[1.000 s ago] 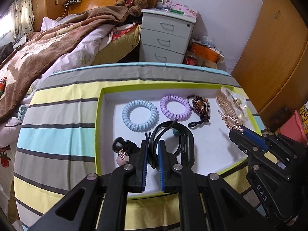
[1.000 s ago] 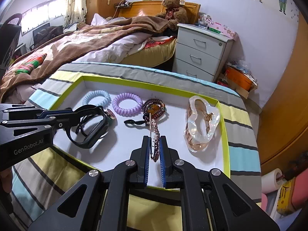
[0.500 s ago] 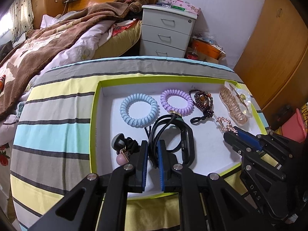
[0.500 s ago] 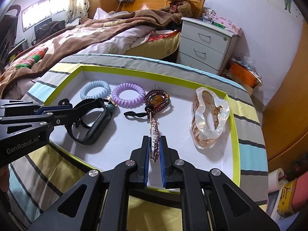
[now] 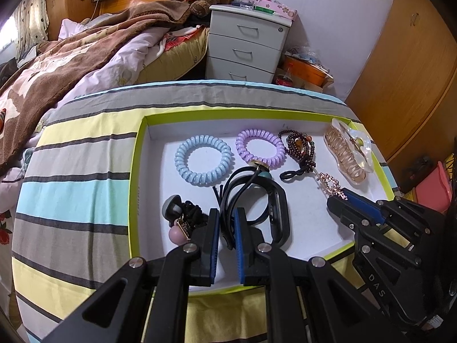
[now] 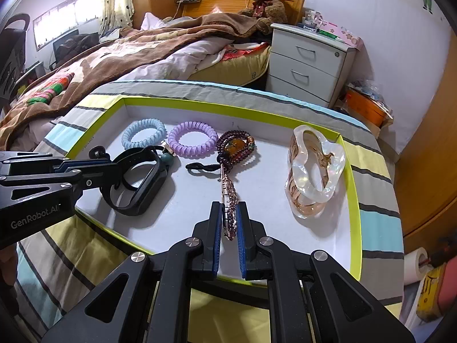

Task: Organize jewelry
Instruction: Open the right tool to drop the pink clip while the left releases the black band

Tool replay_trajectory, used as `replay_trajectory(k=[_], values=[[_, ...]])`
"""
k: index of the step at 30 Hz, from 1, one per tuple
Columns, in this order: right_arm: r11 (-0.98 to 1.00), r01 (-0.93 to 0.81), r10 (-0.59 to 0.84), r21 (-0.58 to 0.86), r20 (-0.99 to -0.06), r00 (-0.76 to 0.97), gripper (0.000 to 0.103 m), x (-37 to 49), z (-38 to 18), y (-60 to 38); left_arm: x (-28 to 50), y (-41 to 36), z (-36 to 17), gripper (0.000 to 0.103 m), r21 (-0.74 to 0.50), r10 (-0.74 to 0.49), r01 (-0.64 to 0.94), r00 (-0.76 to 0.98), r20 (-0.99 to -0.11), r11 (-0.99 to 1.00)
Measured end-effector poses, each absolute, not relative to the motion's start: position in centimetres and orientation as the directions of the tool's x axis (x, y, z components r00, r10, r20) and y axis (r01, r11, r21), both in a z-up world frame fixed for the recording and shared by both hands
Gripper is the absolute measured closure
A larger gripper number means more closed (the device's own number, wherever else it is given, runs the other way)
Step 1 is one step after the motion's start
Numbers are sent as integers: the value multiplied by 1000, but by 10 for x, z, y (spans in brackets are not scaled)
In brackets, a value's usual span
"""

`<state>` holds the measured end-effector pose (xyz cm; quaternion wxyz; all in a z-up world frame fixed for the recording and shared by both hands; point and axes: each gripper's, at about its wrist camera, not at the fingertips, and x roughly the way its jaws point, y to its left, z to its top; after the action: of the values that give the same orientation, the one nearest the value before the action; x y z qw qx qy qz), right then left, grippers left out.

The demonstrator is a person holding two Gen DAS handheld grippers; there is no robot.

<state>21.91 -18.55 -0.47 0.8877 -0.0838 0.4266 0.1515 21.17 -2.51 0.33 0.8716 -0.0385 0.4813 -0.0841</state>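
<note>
Both grippers are hanging over the white tray [image 6: 345, 154] on the striped surface [image 5: 77, 171]. The left gripper [image 5: 227, 223] is clamping its fingers on black cords [image 5: 228, 200] at the tray's 7 o'clock. The right gripper [image 6: 230, 218] is pinching the rhinestone hair clip [image 6: 228, 197] tight near 6 o'clock.

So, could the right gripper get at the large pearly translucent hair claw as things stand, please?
Probably not yet: the right gripper is shut on the rhinestone hair clip, so its jaws are taken. The path itself looks free, since the pearly hair claw lies alone on the tray's right side.
</note>
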Motion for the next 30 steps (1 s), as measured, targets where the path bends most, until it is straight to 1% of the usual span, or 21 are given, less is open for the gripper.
replay_trajectory(k=[4,6,7,8,10,19,22,24,25,27,30], values=[[941,-337,206,-6,-783,587,93,219,-5,-187,211,-27,3,91,-151,-187,111,521,-833,982],[942,-335,205,-5,-782,588,92,219,-5,-187,211,-26,3,87,-159,-193,109,520,-832,981],[942,-334,204,-5,-783,587,89,219,-4,-187,210,-26,3,84,-161,-194,110,520,-832,981],[943,-333,204,-4,-785,585,87,220,-5,-188,210,-26,3,82,-160,-195,111,520,-832,981],[944,-329,203,-2,-785,586,87,220,-5,-189,210,-27,3,80,-162,-198,115,521,-830,980],[944,-329,207,2,-782,587,86,220,-4,-190,207,-29,4,79,-160,-199,118,520,-831,980],[944,-329,214,10,-780,588,82,219,-4,-191,207,-29,5,78,-160,-198,118,520,-831,980],[945,-328,218,14,-775,594,81,217,-3,-191,207,-29,6,75,-158,-196,117,522,-830,981],[945,-327,219,16,-773,596,81,216,-2,-191,207,-29,6,71,-156,-194,116,524,-829,981],[947,-321,221,21,-767,602,80,214,0,-193,205,-29,7,70,-156,-194,116,526,-828,981],[949,-314,228,33,-760,609,75,211,3,-194,202,-28,10,66,-154,-193,117,529,-826,981]])
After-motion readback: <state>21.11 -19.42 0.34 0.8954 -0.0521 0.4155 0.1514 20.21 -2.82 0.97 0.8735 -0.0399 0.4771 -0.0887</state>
